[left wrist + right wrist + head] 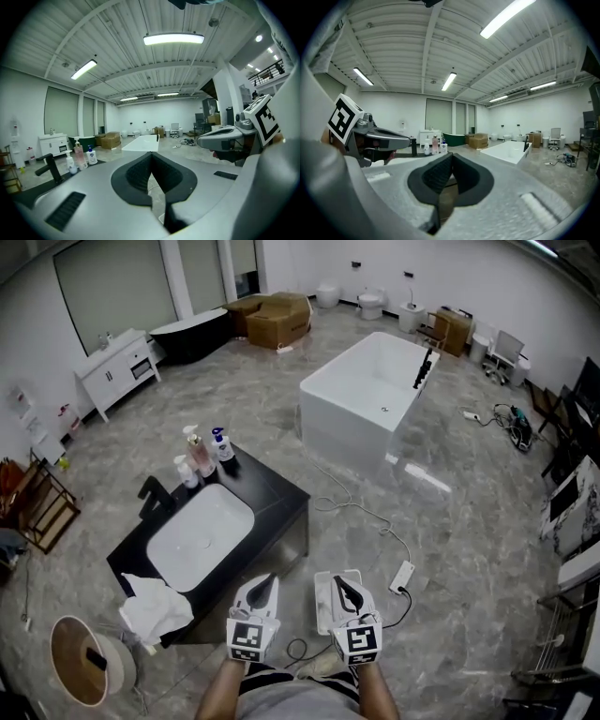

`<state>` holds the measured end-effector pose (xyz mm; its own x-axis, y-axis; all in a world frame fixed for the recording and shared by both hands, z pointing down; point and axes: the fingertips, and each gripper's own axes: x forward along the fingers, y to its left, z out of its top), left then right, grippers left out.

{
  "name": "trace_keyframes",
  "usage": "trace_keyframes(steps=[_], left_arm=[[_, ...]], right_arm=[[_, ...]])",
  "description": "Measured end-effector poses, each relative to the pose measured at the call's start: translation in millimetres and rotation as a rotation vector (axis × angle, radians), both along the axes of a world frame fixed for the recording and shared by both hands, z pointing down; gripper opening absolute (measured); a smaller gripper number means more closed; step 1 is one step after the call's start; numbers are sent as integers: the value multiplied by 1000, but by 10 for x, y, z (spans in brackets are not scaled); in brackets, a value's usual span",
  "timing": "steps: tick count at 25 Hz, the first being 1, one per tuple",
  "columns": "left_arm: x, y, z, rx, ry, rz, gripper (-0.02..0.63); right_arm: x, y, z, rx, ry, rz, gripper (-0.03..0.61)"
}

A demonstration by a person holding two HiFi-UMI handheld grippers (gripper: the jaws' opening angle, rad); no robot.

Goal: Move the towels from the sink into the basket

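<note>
1. Head view, and the job is looking barely begun. The white sink (pixel 201 536) is showing a bare basin in the black vanity (pixel 281 495). The towels (pixel 154 607) are lying as one crumpled white heap on the counter corner at the basin's 7 o'clock, out of the basin but not in the basket (pixel 86 661). Whether that heap is one towel or several, I cannot tell. The basket is standing on the floor at the heap's 8 o'clock, just beside it. It is holding only a small dark thing I cannot identify, with no white cloth showing inside. So, as I judge it, the whole carry into the basket is waiting to be done. The left gripper (pixel 263 585) and the right gripper (pixel 343 587) are hovering side by side at 6 o'clock in this view, well apart from the heap. The bottles (pixel 199 452) are standing at the basin's 12 o'clock.

2. Left gripper view: the left gripper (pixel 151 161) is pointing across the room towards the bathtub (pixel 140 143). Its jaws are clenched pad to pad, with nothing pinched between them. The bottles are showing at 9 o'clock, and neither towel nor basket is appearing here.

3. Right gripper view: the right gripper (pixel 451 164) is likewise clamped together and carrying nothing. The left gripper is showing at 9 o'clock and the bathtub at 3 o'clock. Again, no towel and no basket are showing.
</note>
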<state>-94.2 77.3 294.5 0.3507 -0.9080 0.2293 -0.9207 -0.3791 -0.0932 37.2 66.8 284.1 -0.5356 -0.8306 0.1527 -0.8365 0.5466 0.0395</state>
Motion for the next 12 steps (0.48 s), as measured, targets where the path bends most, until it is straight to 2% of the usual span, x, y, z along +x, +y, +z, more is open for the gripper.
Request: trace_keyframes(steps=[6, 12], left_arm=[[-688, 402, -68, 13, -20, -84, 9], [-1601, 965, -120, 17, -25, -179, 9]], right_arm=[[-759, 249, -103, 22, -12, -104, 0], [-1754, 680, -135, 19, -24, -214, 0]])
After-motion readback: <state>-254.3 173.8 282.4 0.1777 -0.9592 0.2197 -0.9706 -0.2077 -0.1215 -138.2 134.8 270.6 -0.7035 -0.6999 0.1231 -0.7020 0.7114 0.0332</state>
